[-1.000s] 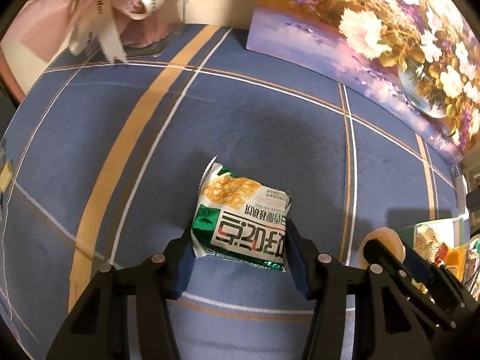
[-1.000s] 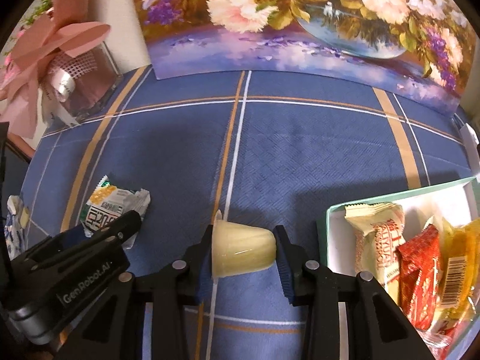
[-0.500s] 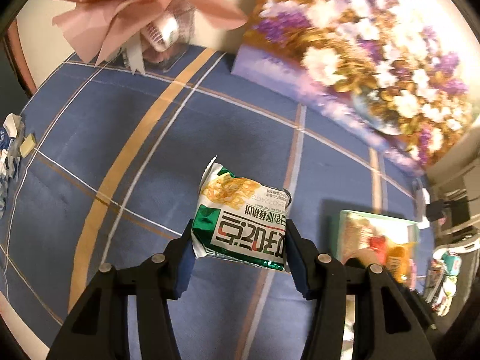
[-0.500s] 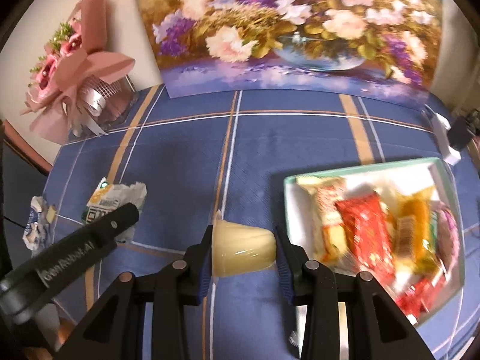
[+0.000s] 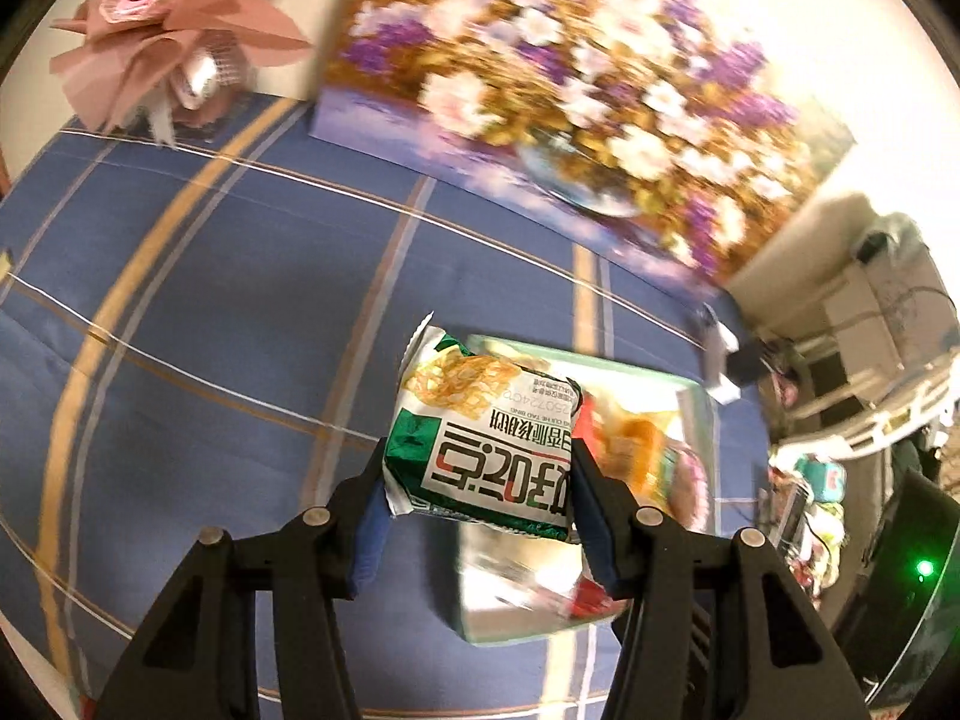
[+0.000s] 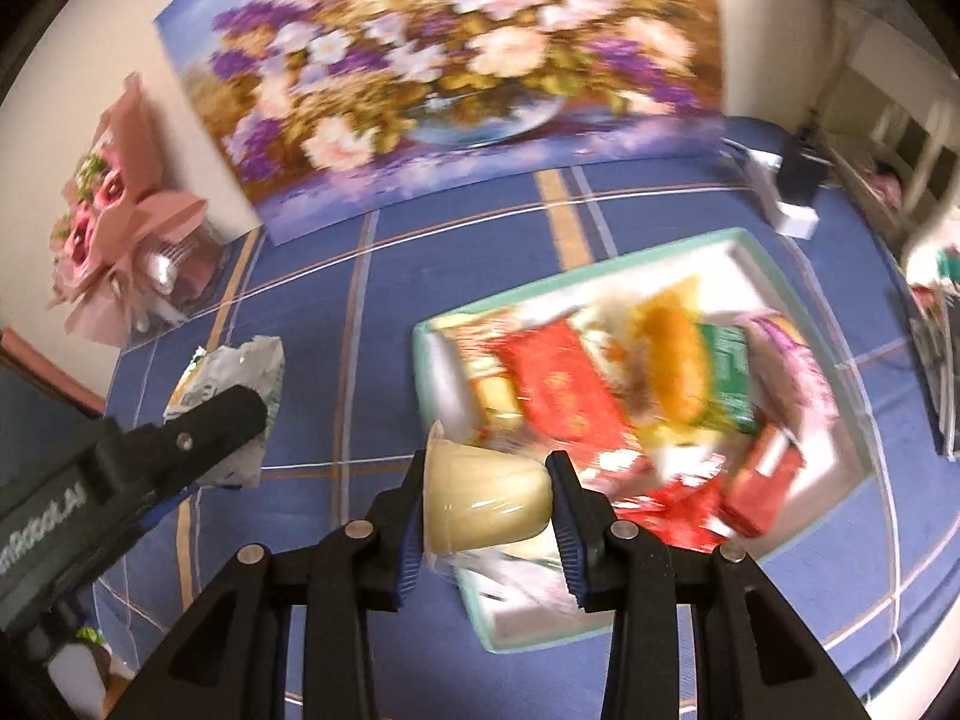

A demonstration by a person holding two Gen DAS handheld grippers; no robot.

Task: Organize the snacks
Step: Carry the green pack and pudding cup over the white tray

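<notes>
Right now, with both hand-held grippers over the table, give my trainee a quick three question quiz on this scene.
1. True or false: the left hand-held gripper grips a green and white snack packet.
2. What does the right hand-held gripper hold: A, red packet; B, pale yellow jelly cup; C, nothing?
3. Fill in: the snack box already holds several ____.

Key: 1 true; 2 B; 3 snacks.

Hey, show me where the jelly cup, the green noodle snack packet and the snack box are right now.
jelly cup (image 6: 486,495), right wrist view, its yellow side.
green noodle snack packet (image 5: 486,456), left wrist view, its printed front.
snack box (image 6: 798,300), right wrist view, its teal rim.
</notes>
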